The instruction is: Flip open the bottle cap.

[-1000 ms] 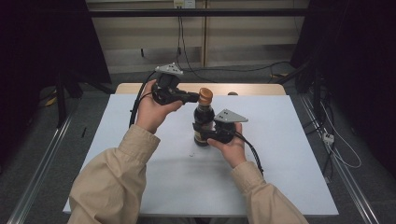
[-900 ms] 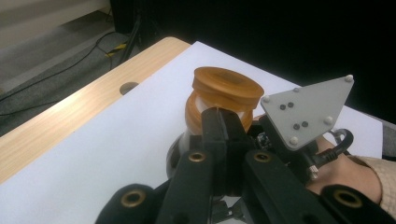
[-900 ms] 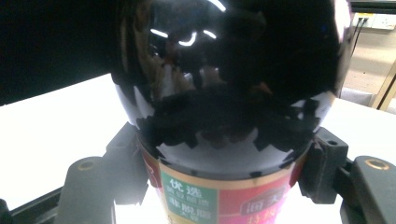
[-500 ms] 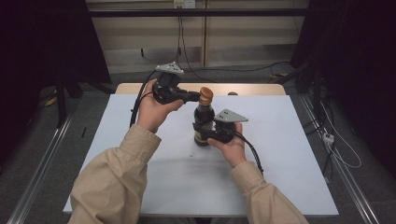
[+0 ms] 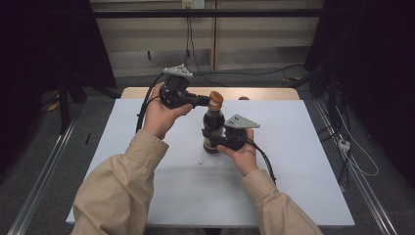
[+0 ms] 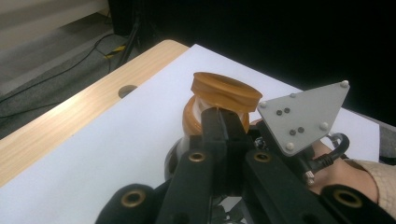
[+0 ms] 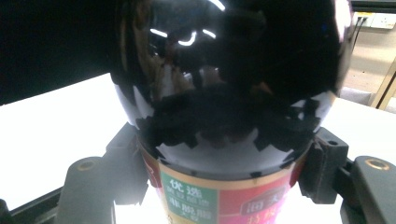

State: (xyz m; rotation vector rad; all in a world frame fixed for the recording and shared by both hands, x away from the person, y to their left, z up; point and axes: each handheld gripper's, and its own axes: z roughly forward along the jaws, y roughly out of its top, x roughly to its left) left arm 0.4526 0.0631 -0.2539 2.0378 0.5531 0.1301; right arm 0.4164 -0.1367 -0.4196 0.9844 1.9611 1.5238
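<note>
My right tongs (image 5: 214, 140) are closed around the lower body of the dark bottle (image 5: 213, 128), one jaw on each side of the labelled band (image 7: 224, 198), and the pads press on it; in the right gripper view the glossy black shoulder bulges just above them. My left tongs (image 5: 204, 101) come in level from the left, their jaws drawn together, the two black tips meeting against the pale neck just under the brown cap (image 6: 225, 89), which sits tipped above its brown collar. Whether the tips truly pinch anything there or only press against it, I cannot tell.

The bottle stands upright on the white counter (image 5: 293, 161), a little back of the middle and nearer the far wooden edge than the near one.

I judge it to be glass or hard glossy plastic filled with a dark liquid, so stiff, fairly heavy for its build, and top-heavy once lifted. The shiny shoulder looks slippery; the paper label gives my pads a better bite, so low on the labelled band is the right place to steady it. The cap looks like light plastic with a flared rim, best taken by that rim or just beneath it. If the cap is as loose as it looks, I would keep the bottle upright, since a tilt could spill sauce across the counter.
</note>
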